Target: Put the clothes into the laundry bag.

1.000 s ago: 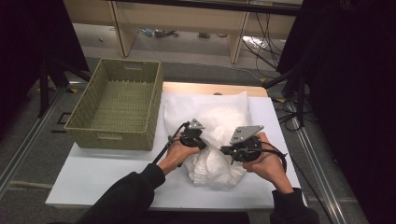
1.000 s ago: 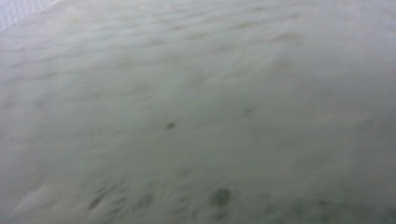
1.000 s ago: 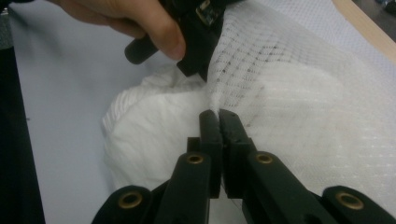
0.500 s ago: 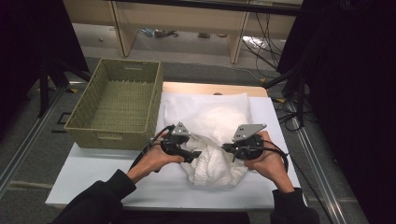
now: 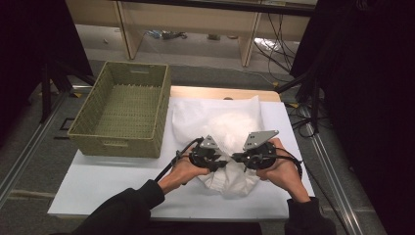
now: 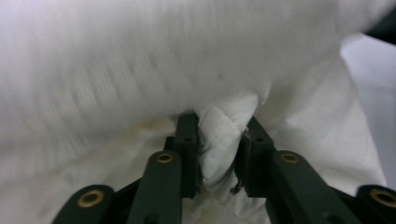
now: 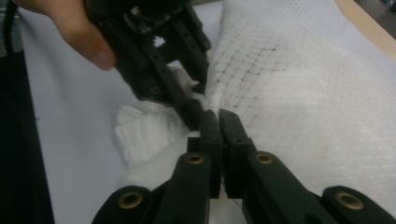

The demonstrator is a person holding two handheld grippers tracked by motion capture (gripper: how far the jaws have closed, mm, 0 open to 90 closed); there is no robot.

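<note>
White and flat, our surface (image 5: 122, 188) carries a woven olive-green basket (image 5: 122, 113) at its left and a crumpled white quilted cloth (image 5: 215, 120) beside it. We hold the left tongs (image 5: 221, 165), which have just been closing, pinched on a thick fold of that cloth, while our right tongs (image 5: 237, 157) clamp its thin edge, jaws nearly together

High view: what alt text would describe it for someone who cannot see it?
Two hand-held grippers, left gripper and right gripper, pinch the near edge of a crumpled white cloth on a white table. A woven green basket stands left of the cloth.
</note>
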